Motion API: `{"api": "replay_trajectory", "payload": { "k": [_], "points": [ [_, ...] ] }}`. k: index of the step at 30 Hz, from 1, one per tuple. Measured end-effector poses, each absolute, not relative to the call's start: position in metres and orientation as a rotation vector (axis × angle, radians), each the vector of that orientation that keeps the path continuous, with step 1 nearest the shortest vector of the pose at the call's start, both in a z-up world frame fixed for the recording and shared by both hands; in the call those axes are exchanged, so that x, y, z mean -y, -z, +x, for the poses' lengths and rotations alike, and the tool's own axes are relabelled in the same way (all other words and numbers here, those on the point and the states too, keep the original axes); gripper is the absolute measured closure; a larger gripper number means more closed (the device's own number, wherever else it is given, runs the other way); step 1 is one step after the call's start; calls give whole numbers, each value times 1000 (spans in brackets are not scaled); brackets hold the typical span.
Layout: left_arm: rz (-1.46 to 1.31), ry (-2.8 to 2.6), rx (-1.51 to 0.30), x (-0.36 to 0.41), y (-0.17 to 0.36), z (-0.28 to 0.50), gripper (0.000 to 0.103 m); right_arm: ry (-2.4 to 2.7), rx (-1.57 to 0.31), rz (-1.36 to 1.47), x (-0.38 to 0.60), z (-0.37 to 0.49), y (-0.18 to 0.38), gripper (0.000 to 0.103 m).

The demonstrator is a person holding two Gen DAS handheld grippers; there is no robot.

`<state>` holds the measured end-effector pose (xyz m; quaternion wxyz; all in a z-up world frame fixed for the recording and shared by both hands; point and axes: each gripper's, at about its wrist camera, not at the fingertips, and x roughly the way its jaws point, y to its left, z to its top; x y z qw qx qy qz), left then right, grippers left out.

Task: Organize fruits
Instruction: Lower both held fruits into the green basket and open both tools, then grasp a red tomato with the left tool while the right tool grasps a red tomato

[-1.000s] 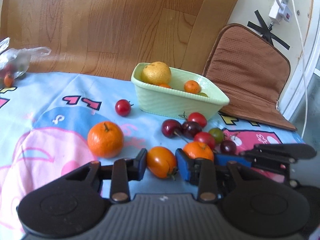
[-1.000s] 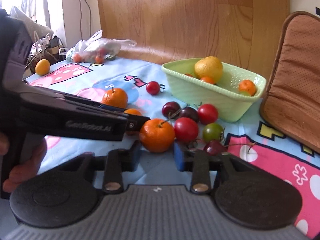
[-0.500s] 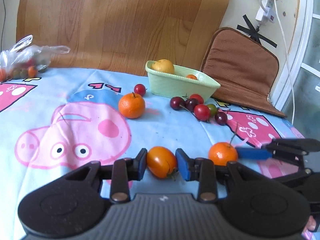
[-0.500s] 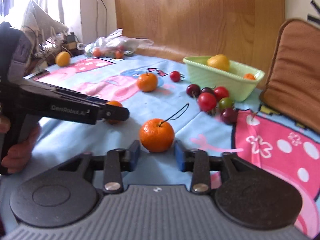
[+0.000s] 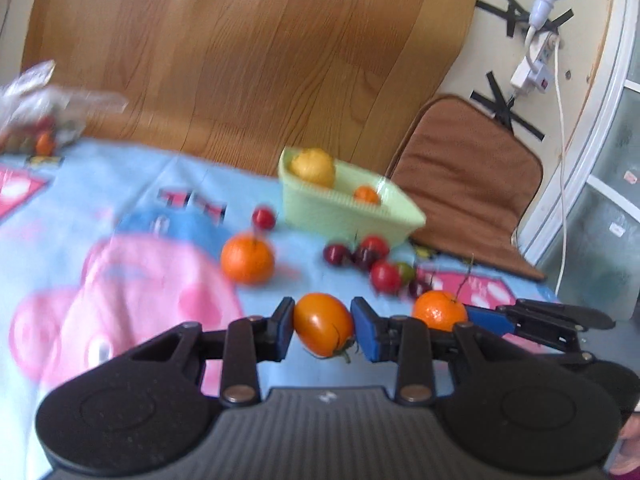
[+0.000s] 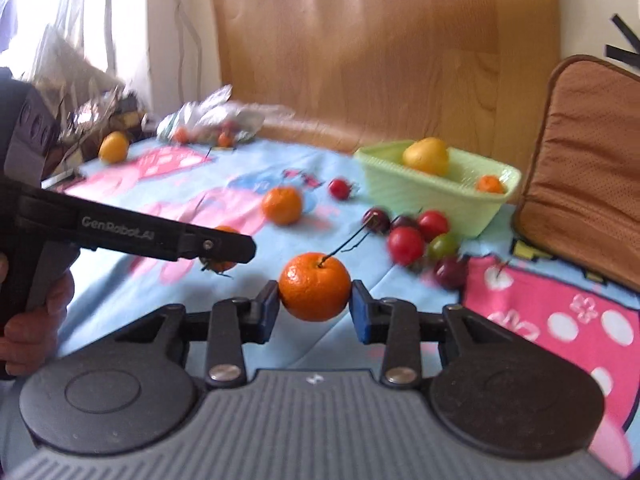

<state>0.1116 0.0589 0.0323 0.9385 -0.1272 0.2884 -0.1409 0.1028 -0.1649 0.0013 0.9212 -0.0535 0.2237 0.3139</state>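
My left gripper is shut on an orange tomato and holds it above the cloth. My right gripper is shut on a mandarin with a long stem; it also shows in the left wrist view. A pale green basket stands at the back with a yellow fruit and a small orange in it. On the cloth lie another mandarin, a lone red cherry tomato and a cluster of cherries and small tomatoes.
A brown cushion leans right of the basket. A plastic bag of fruit and a loose yellow-orange fruit lie at the far left. A wooden panel backs the cloth. The left gripper's arm crosses the right wrist view.
Both grippers have risen and tilted back toward the basket, each still holding its fruit. The views are blurred by motion.
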Motion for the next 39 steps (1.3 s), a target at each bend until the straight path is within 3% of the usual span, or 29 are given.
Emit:
{"api": "replay_trajectory", "payload": {
  "k": [6,12,15,20,23,27,32,36,39],
  "points": [
    [-184,310,-518,-31,-78,203,72,-529,-388,-19,184,179,-28,62],
    [-143,326,-631,3,-53,280,72,-487,-430,17,187,239,-11,61],
    [-115,308,-669,10,-46,287,71,-472,-410,78,196,243,0,48],
    [-194,281,-538,-40,-72,252,71,-467,-319,123,213,229,-17,49],
    [-227,216,-545,-72,-76,239,71,-487,-305,188,220,221,-25,56],
    [-154,167,-655,-84,-60,240,70,-542,-369,276,229,213,-33,77],
    [-168,220,-777,-81,-33,255,70,-560,-520,269,224,208,-15,77],
    [-144,229,-790,-68,-21,258,60,-563,-610,257,211,218,-1,76],
    [-93,220,-794,-61,-14,262,59,-569,-646,254,205,226,5,75]
  ]
}}
